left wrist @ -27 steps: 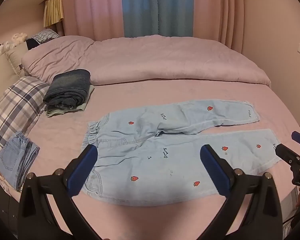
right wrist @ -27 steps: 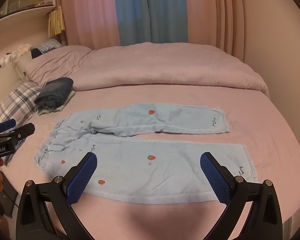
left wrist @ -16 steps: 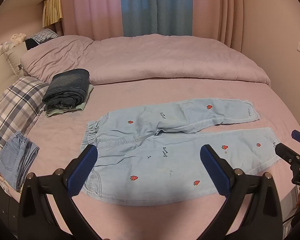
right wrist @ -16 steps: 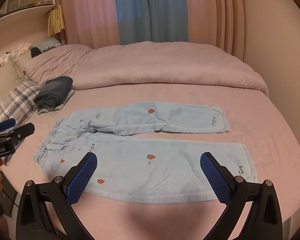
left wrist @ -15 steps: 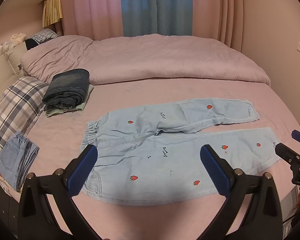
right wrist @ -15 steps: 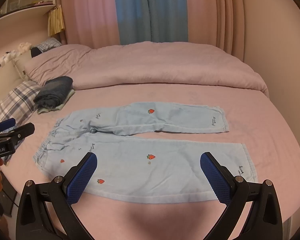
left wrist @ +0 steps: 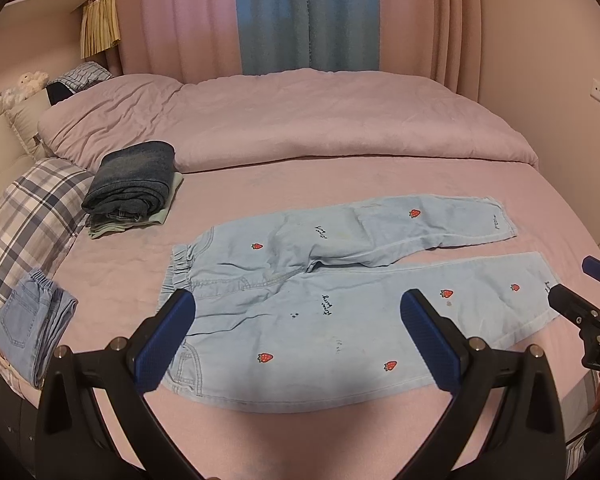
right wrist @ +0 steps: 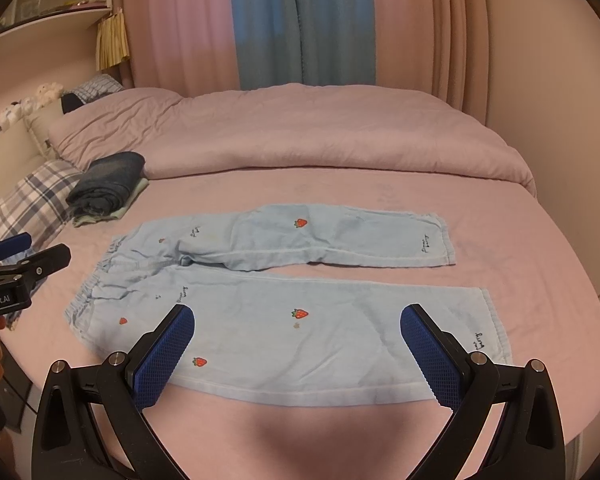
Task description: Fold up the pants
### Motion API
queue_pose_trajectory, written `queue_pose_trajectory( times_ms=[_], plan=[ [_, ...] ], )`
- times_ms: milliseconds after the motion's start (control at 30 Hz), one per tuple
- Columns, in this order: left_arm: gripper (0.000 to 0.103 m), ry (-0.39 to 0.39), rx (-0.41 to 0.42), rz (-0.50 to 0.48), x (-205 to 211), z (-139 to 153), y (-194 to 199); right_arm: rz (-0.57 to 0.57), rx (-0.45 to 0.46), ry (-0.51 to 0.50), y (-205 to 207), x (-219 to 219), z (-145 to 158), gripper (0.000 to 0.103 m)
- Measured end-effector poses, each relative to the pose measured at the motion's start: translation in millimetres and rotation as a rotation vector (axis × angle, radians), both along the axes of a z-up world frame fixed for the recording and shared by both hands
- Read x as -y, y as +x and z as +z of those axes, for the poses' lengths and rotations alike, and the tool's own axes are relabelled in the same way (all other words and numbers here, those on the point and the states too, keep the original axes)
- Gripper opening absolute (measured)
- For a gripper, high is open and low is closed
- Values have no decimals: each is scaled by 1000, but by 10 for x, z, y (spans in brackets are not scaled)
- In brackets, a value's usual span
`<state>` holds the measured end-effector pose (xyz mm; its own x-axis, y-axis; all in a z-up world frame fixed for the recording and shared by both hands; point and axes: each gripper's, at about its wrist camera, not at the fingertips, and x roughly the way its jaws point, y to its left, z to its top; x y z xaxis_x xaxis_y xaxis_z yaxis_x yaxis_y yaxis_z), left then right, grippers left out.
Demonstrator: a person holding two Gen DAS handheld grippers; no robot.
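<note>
Light blue pants with red strawberries (left wrist: 340, 304) lie flat on the pink bed, waistband to the left, legs spread to the right; they also show in the right wrist view (right wrist: 284, 312). My left gripper (left wrist: 298, 340) is open and empty, held above the waist end near the front edge. My right gripper (right wrist: 296, 344) is open and empty, held above the near leg. Each gripper shows at the edge of the other's view, the right one (left wrist: 580, 304) by the leg cuffs, the left one (right wrist: 24, 260) by the waistband.
A folded stack of dark jeans on a pale green garment (left wrist: 134, 184) sits at the back left. A plaid pillow (left wrist: 24, 220) and small folded blue jeans (left wrist: 32, 328) lie at the left edge. A bunched pink duvet (left wrist: 300, 120) covers the far half.
Both views have shifted slightly; the pants sit a touch higher in the frames. Both grippers stay open and nothing has been gripped.
</note>
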<state>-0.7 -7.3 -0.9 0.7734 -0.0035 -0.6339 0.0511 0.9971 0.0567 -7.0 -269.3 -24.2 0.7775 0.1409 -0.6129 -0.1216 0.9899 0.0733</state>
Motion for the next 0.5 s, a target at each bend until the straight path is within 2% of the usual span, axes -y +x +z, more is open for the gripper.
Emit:
queue_pose_trajectory(
  times_ms=[500],
  plan=[
    [103, -1, 5, -1, 12, 2, -4, 4, -2, 0, -4, 9, -3, 103]
  ],
)
